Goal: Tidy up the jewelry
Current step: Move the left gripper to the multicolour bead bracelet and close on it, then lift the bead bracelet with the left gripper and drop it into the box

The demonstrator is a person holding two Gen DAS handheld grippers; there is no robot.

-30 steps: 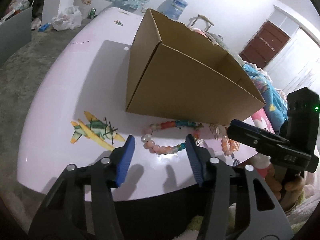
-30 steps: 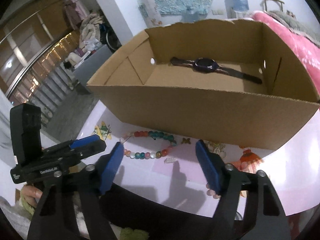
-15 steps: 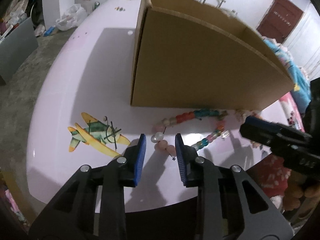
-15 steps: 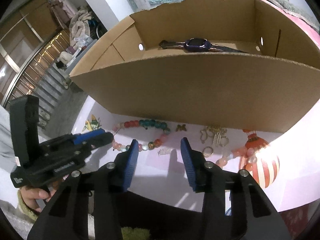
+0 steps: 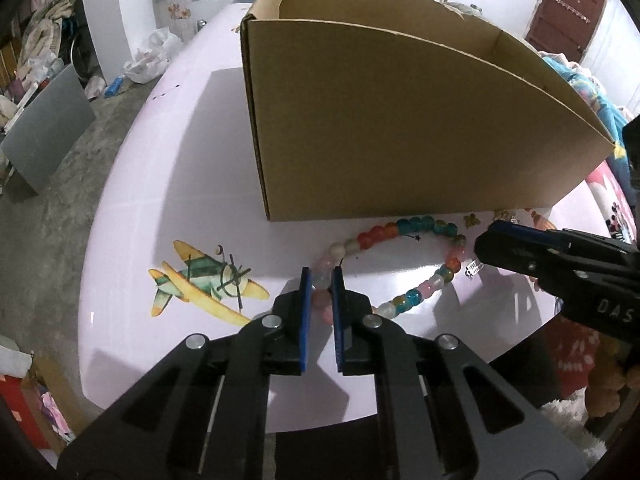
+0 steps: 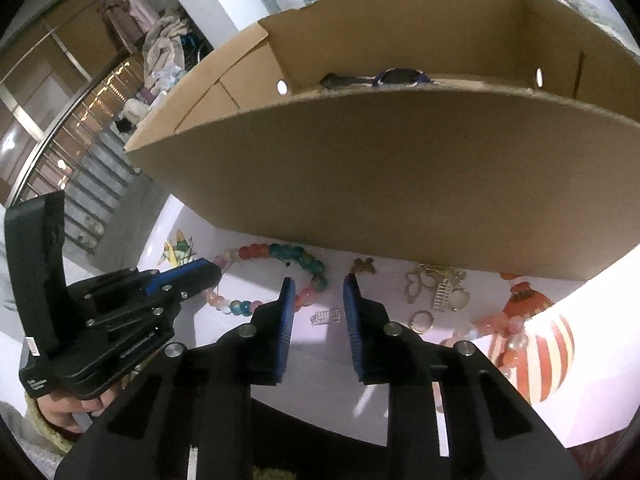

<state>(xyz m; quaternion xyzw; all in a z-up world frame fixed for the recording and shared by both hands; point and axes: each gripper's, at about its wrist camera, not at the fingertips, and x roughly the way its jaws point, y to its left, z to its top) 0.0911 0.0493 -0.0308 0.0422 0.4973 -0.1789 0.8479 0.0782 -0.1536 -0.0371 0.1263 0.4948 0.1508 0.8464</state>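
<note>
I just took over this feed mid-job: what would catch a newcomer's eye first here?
The big open cardboard box fills the middle of both views, with a dark wristwatch lying inside it. In front of it on the pale table, the left tool is closed on the pink end of a multicolored beaded bracelet. The right tool hangs open over a small silver charm, beside gold trinkets.

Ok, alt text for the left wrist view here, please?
The left hand-held gripper pinches pale beads of a multicoloured bead bracelet lying on a pink table, just in front of a cardboard box. The right hand-held gripper reaches in from the right, and an airplane sticker sits to the left.
</note>
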